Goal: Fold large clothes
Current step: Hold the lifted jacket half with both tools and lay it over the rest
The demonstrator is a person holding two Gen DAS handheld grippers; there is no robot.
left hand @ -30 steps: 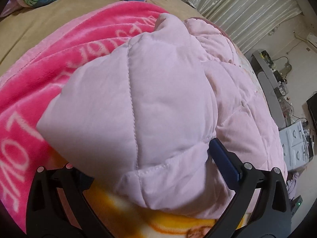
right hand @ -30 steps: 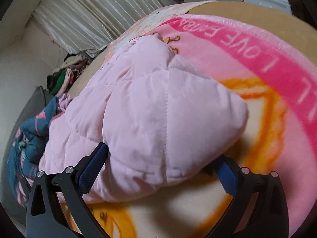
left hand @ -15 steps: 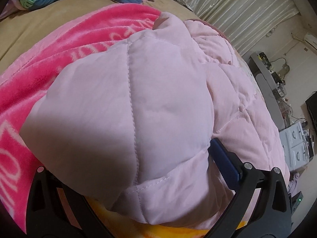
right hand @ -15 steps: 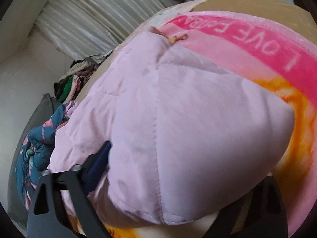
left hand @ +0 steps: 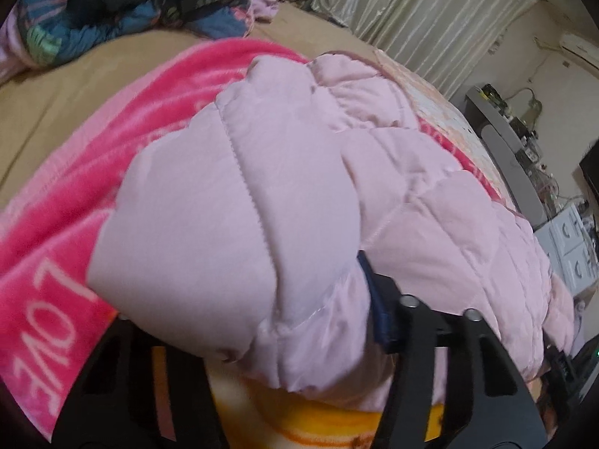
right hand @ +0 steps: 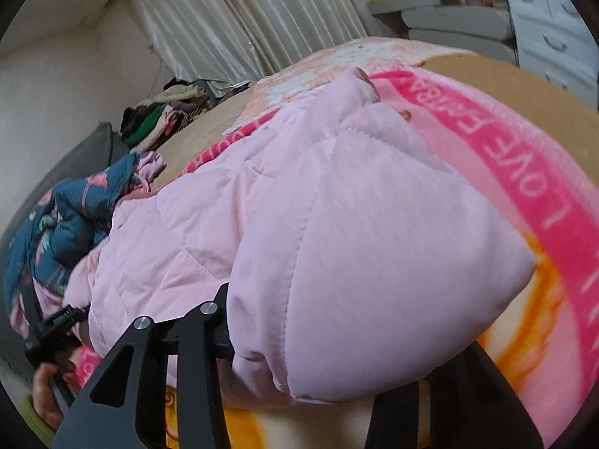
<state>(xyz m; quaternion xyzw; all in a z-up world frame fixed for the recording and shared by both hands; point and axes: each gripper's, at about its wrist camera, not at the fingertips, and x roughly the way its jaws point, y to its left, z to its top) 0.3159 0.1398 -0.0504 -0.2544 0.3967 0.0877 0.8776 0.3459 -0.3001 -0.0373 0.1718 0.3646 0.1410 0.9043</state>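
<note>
Two tools have just been closing: the left tool [left hand: 258, 318] and right tool [right hand: 337, 359] each clamp the pale pink quilted padded garment [left hand: 299, 194] lying on the pink lettered fleece blanket [left hand: 48, 262]. Only the right view shows a hand [right hand: 45, 393].

pink blanket [left hand: 112, 157] on the bed, blue floral quilt [left hand: 123, 3], curtain [right hand: 232, 18].

The garment was a pale pink quilted jacket [left hand: 299, 202], padded, with stitched seams crossing its panels. It lay on a bright pink blanket [left hand: 75, 172] spread over the bed. Its near edge was bunched into two puffed folds, one before each camera, raised off the blanket. The rest of the jacket [right hand: 232, 224] trailed flat behind.
</note>
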